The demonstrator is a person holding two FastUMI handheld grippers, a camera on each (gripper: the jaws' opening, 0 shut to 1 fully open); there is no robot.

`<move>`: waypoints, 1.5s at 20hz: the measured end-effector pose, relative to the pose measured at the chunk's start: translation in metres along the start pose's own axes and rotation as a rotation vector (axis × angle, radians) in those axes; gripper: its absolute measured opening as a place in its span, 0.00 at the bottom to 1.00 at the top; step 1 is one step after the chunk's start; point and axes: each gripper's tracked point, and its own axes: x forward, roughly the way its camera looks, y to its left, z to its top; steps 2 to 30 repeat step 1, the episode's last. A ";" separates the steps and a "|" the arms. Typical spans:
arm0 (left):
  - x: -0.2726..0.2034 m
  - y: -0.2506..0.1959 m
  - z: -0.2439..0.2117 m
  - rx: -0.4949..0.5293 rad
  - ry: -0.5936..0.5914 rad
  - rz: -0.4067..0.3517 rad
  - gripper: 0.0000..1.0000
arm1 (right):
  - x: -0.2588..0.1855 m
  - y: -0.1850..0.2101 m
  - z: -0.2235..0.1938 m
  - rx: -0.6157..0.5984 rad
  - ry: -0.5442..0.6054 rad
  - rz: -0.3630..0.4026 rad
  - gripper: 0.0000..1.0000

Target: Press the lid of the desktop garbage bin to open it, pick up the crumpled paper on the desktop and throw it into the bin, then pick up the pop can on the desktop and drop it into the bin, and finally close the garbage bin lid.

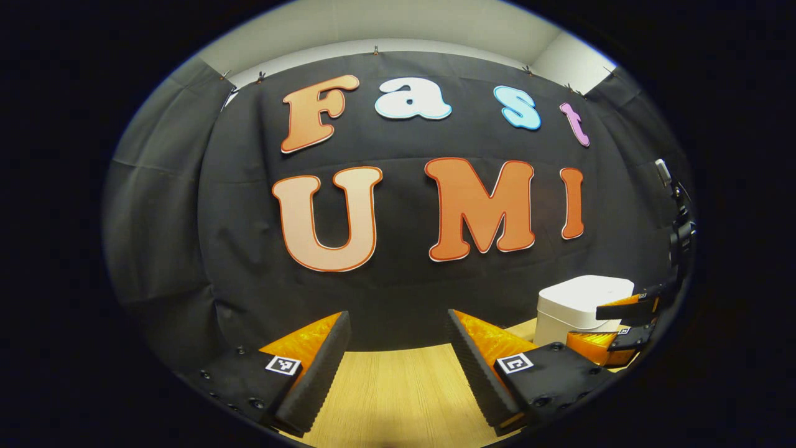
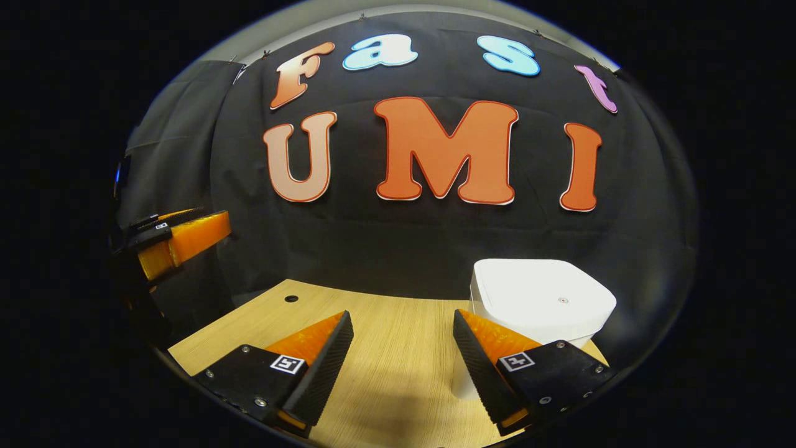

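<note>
Pale wooden desktop (image 2: 398,348) bears white bin (image 2: 541,298), lid shut

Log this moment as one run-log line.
bin: lid shut | left gripper: open, empty | right gripper: open, empty, near bin | table: wood

black cloth wall (image 1: 398,292), pale wooden table (image 2: 398,348), white ceiling (image 1: 398,25)
</note>
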 end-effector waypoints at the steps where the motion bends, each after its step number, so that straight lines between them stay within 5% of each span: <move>1: 0.000 -0.001 -0.001 -0.001 0.005 -0.002 0.99 | 0.000 0.000 -0.001 0.001 0.001 0.003 0.98; 30: 0.000 -0.001 -0.001 -0.001 0.005 -0.002 0.99 | 0.000 0.000 -0.001 0.001 0.001 0.003 0.98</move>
